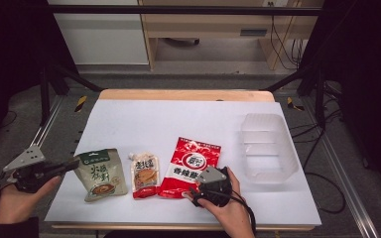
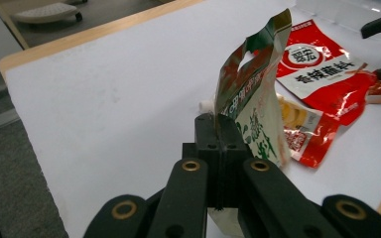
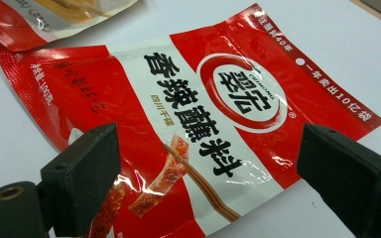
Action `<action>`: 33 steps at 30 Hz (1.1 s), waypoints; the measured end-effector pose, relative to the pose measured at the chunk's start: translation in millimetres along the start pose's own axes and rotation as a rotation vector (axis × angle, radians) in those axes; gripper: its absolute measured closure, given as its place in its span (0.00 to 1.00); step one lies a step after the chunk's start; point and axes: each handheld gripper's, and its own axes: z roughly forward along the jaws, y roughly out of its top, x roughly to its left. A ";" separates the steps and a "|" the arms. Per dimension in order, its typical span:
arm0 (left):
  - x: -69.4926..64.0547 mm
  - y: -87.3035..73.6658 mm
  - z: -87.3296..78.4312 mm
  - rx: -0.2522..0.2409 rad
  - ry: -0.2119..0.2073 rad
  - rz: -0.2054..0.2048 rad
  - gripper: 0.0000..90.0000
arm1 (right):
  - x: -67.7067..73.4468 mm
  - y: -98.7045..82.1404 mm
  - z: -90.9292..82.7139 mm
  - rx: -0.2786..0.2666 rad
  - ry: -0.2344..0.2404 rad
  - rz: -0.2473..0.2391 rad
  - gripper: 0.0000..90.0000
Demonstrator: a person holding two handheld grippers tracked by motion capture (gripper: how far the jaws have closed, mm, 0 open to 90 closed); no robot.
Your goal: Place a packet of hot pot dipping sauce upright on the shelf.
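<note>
Your white surface (image 1: 188, 124) carries three pouches and a clear plastic bin (image 1: 269, 146). Your left hand-held gripper (image 1: 72, 164), at its left edge, is clenched on the green pouch (image 1: 100, 174), lifting that corner. Your right hand-held gripper (image 3: 213, 163) hovers released over the red pouch (image 3: 198, 124).

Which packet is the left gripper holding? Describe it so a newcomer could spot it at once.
On the white table, three packets lie in a row along the near edge. The green and cream pouch is the leftmost one, its edge pinched in the left gripper. The small spouted pouch and the large red packet beside it are red.
</note>
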 end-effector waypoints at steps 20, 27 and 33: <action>-20.6 58.2 12.7 -0.014 0.069 0.118 1.00 | -7.0 12.4 -6.7 0.014 0.090 -0.004 0.11; -38.3 85.6 28.9 -0.013 0.042 0.193 1.00 | -17.5 27.5 -16.9 0.012 0.123 -0.023 0.12; -54.7 107.4 39.3 -0.028 0.006 0.239 1.00 | -29.5 46.4 -31.3 0.005 0.134 -0.059 0.16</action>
